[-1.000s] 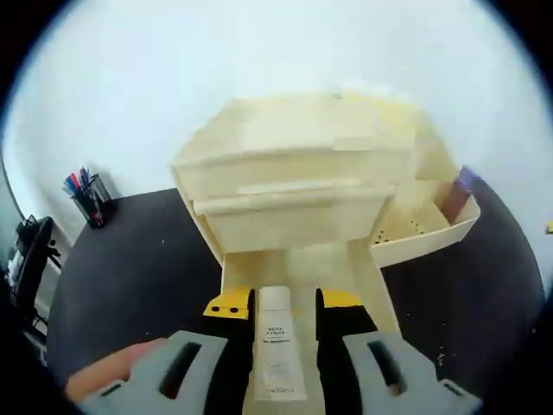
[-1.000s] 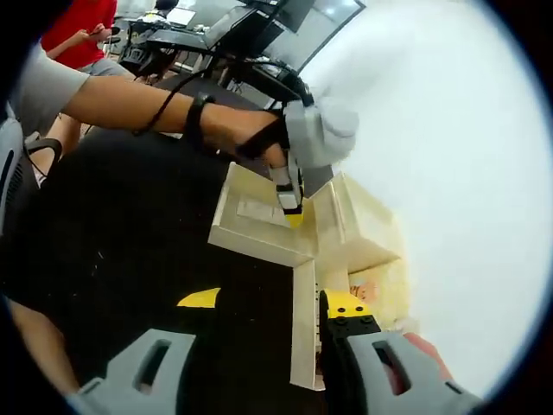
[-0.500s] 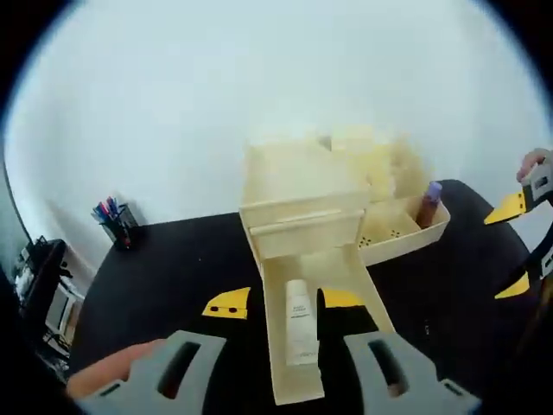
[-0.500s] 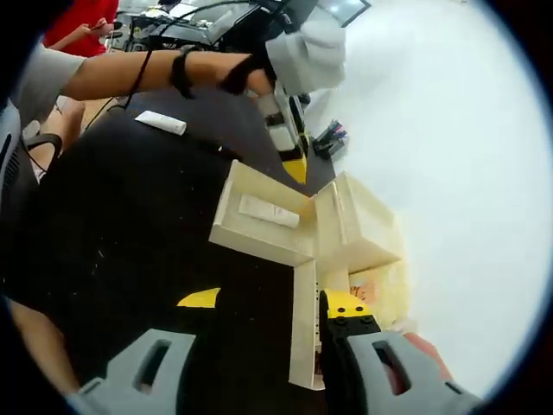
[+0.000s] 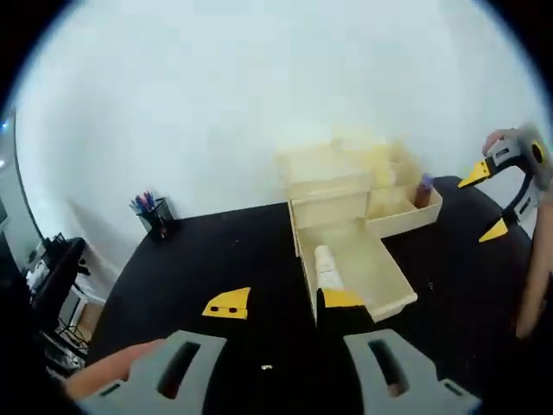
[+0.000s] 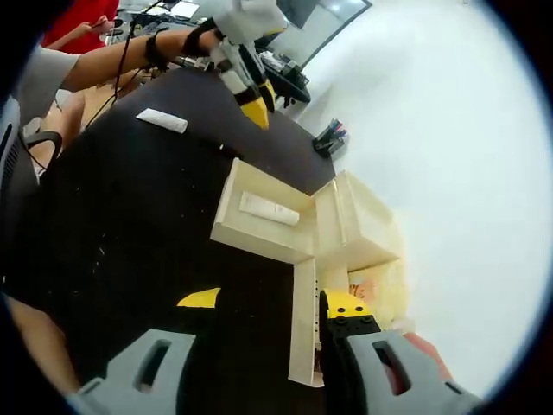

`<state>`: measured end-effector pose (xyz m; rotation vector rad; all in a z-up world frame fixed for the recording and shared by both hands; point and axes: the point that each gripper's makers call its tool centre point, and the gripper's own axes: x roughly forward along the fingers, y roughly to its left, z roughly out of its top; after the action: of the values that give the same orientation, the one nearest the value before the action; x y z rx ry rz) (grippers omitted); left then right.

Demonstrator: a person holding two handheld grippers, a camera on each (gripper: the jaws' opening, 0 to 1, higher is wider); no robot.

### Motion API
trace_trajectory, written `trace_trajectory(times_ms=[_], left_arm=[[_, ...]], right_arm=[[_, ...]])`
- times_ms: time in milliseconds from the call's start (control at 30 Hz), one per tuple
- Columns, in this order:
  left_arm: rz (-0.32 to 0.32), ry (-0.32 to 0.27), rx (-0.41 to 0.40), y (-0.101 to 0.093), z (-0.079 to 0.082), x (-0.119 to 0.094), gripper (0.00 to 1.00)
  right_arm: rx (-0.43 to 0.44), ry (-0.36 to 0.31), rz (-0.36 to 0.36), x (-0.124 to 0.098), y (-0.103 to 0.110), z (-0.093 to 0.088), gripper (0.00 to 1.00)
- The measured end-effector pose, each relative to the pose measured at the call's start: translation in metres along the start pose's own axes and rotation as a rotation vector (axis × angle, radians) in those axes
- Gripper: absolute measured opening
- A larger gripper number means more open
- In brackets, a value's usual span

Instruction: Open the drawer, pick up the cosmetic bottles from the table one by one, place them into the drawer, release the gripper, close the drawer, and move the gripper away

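Currently: open drawer (image 5: 367,268) with one cosmetic bottle (image 5: 327,264) inside, both grippers empty.
Left gripper view, left to right: pen cup (image 5: 155,216) at the back of the black table (image 5: 216,259); left gripper (image 5: 281,304), jaws spread, holding nothing, low over the table just before the drawer; cream drawer unit (image 5: 333,186) against the white wall, its drawer pulled out, the white bottle lying along the drawer's left side; side tray (image 5: 402,212) holding a brown purple-capped bottle (image 5: 424,190); right gripper (image 5: 488,203) at far right, jaws apart, empty. Right gripper view: second white bottle (image 6: 162,121) lying on the table, well apart from the drawer; left gripper above it.
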<state>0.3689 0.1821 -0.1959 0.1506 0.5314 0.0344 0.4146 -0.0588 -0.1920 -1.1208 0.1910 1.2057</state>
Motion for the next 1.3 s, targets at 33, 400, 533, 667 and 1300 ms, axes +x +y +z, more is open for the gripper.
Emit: trace_trajectory(times_ms=[33,400,533,667,1300], left_arm=[[0.004,0.004,0.004,0.002,-0.004,-0.004,0.24],[0.025,0.044,-0.002,0.022,-0.057,-0.035,0.28],[0.021,0.048,0.001,0.016,-0.073,-0.042,0.28],[0.021,0.081,0.011,0.018,-0.094,-0.046,0.28],[0.015,0.226,0.001,0.014,-0.163,-0.046,0.27]], right_arm=[[0.0,0.003,0.001,0.0,0.0,0.0,0.4],[-0.005,0.013,0.005,0.002,0.0,0.0,0.4],[-0.005,0.016,0.007,0.001,0.0,-0.002,0.4],[-0.002,0.017,0.007,0.001,0.001,-0.002,0.39],[-0.006,0.023,0.015,0.002,0.004,-0.003,0.39]])
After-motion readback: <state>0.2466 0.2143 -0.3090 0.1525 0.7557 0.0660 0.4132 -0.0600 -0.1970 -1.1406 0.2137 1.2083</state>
